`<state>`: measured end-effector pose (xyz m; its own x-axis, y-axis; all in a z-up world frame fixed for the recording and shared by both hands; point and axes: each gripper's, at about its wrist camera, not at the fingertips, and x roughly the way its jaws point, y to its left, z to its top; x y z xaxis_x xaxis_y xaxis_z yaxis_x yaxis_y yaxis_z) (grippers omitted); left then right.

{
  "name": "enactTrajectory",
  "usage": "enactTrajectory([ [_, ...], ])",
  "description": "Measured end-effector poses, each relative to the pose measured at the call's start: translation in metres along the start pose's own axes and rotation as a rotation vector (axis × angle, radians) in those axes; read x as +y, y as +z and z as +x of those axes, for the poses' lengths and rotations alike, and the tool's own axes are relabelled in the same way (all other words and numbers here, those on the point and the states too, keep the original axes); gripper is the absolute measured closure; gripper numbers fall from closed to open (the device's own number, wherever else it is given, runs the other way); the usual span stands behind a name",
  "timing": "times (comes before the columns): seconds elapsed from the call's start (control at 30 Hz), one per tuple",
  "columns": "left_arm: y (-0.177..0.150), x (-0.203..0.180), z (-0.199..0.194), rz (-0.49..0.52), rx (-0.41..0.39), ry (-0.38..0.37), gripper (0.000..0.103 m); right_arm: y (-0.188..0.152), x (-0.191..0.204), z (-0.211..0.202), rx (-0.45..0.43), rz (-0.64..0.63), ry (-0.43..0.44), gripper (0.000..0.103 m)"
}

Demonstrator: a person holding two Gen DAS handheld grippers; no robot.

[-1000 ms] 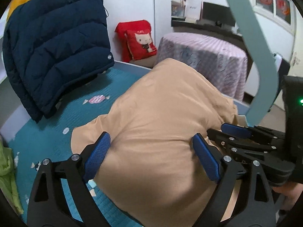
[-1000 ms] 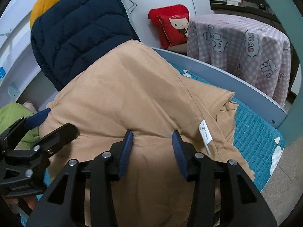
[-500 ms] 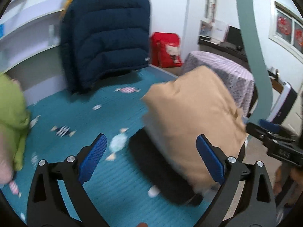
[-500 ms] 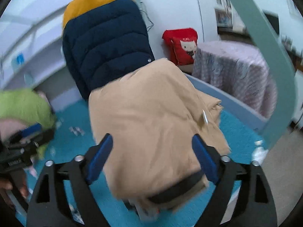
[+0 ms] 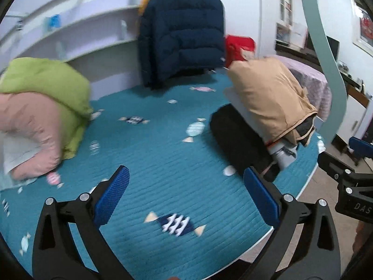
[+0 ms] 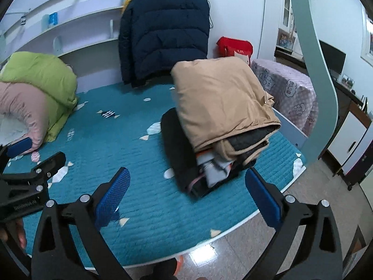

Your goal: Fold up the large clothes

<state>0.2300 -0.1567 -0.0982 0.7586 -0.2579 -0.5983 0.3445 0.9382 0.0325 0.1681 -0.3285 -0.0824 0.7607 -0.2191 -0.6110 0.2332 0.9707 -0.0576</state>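
Note:
A folded tan garment [image 6: 219, 102] lies on top of a stack of folded clothes, with a black garment [image 6: 179, 149] at the bottom, on the right of the teal bed cover [image 6: 121, 144]. The stack also shows in the left wrist view, tan garment [image 5: 268, 95] on top. My left gripper [image 5: 186, 196] is open and empty, back from the stack over the bed's front. My right gripper [image 6: 187, 196] is open and empty, near the bed's front edge, just short of the stack.
A navy and yellow puffer jacket [image 6: 163, 32] hangs at the back. A green and pink quilt [image 6: 35, 93] lies at the left. A red cushion [image 6: 235, 49] and a table with a lilac cloth [image 6: 291, 93] stand beyond the bed. A teal post [image 6: 312, 53] rises at the right.
Both grippers have let go of the tan garment and pulled back from the stack. The right gripper's jaws opened wide. More of the bed now shows.

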Motion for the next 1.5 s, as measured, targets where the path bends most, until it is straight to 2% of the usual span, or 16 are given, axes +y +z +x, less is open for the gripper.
enactTrajectory([
  [0.1,-0.019,0.015,-0.033,-0.049,-0.020,-0.002,0.005,-0.013,0.020,-0.029,-0.032,-0.018,-0.006,0.007],
  [0.27,-0.044,0.037,-0.089,-0.077,-0.085,0.062,0.005,-0.033,0.049,-0.071,-0.063,-0.037,0.023,0.007],
  [0.43,-0.058,0.055,-0.134,-0.119,-0.135,0.069,0.005,-0.047,0.069,-0.102,-0.080,-0.055,0.026,0.007],
  [0.57,-0.070,0.066,-0.167,-0.151,-0.171,0.071,0.005,-0.053,0.080,-0.125,-0.097,-0.047,0.059,0.007],
  [0.7,-0.079,0.080,-0.190,-0.190,-0.178,0.074,0.005,-0.059,0.097,-0.148,-0.129,-0.085,0.068,0.007],
  [1.1,-0.095,0.107,-0.258,-0.244,-0.265,0.156,0.005,-0.069,0.126,-0.203,-0.253,-0.109,0.095,0.007],
  [1.5,-0.105,0.125,-0.311,-0.248,-0.342,0.275,0.005,-0.071,0.148,-0.234,-0.333,-0.132,0.137,0.007],
])
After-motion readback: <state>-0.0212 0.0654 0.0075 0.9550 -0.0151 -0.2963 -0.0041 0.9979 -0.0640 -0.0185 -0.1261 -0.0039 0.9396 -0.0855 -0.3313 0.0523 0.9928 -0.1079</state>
